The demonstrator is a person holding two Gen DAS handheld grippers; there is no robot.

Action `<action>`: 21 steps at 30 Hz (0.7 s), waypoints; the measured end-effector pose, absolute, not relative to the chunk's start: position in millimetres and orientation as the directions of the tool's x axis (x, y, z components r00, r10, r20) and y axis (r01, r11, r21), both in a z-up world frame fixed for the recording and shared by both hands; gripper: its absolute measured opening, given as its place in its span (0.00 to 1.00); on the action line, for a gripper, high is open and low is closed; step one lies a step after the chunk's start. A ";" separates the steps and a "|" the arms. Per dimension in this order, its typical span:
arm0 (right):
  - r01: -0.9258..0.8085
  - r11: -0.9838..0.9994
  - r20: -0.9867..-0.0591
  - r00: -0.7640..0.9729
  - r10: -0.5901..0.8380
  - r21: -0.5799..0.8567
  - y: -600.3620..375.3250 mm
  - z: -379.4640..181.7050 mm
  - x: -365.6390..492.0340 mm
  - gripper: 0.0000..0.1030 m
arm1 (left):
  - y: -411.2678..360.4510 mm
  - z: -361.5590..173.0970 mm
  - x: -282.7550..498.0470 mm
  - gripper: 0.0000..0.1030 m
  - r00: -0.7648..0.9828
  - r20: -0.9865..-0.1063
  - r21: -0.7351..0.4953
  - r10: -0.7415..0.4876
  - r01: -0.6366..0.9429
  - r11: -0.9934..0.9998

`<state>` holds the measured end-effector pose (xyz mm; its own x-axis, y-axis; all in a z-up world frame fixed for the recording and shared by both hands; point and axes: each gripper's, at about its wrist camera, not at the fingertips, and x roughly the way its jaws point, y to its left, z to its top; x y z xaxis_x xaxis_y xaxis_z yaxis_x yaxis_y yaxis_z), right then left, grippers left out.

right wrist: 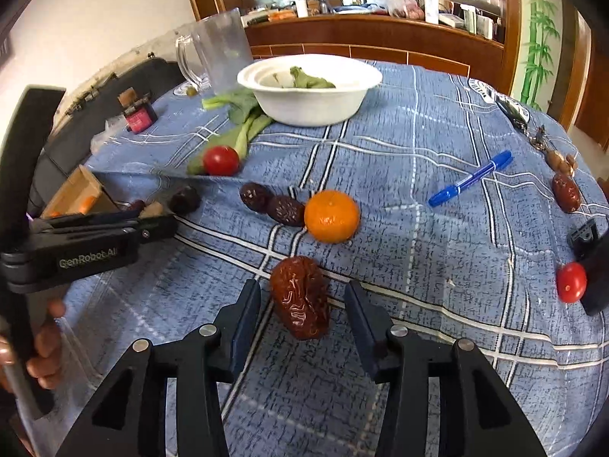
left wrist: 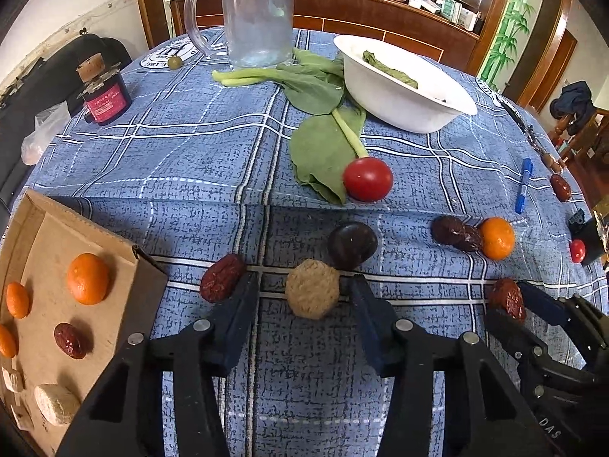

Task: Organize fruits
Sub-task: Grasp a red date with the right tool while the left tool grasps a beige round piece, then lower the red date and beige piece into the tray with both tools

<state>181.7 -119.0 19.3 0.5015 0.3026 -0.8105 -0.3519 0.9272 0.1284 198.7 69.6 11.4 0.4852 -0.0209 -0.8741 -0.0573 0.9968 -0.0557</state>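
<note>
My left gripper (left wrist: 304,285) is open, its fingers either side of a round tan biscuit (left wrist: 313,294) on the blue checked cloth. A red date (left wrist: 222,277) lies just left of it and a dark plum (left wrist: 352,244) behind. The cardboard box (left wrist: 125,251) at left holds oranges (left wrist: 88,278), a date (left wrist: 70,340) and pale biscuits (left wrist: 56,403). My right gripper (right wrist: 302,297) is open around a wrinkled red date (right wrist: 302,297), also seen in the left wrist view (left wrist: 508,299). An orange (right wrist: 332,216) and two dark dates (right wrist: 272,203) lie beyond it.
A white bowl (right wrist: 310,108) with greens, a clear mug (left wrist: 255,11), leafy greens (left wrist: 323,144), a tomato (left wrist: 367,179), a small tomato (right wrist: 571,282), a blue pen (right wrist: 470,179), a dark jar (left wrist: 104,95), keys (right wrist: 514,112) and another date (right wrist: 566,192) lie around.
</note>
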 end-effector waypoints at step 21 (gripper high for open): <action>-0.327 0.937 -0.792 0.536 0.292 0.124 -135.9 38.9 92.1 0.30 | 89.7 23.2 88.4 0.25 0.457 -0.874 -0.164 -0.163 0.037 0.986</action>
<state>92.1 -135.9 38.9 0.5360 0.2916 -0.7922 -0.3272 0.9369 0.1235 88.4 89.7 23.2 0.4573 -0.1628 -0.8743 0.0374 0.9857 -0.1640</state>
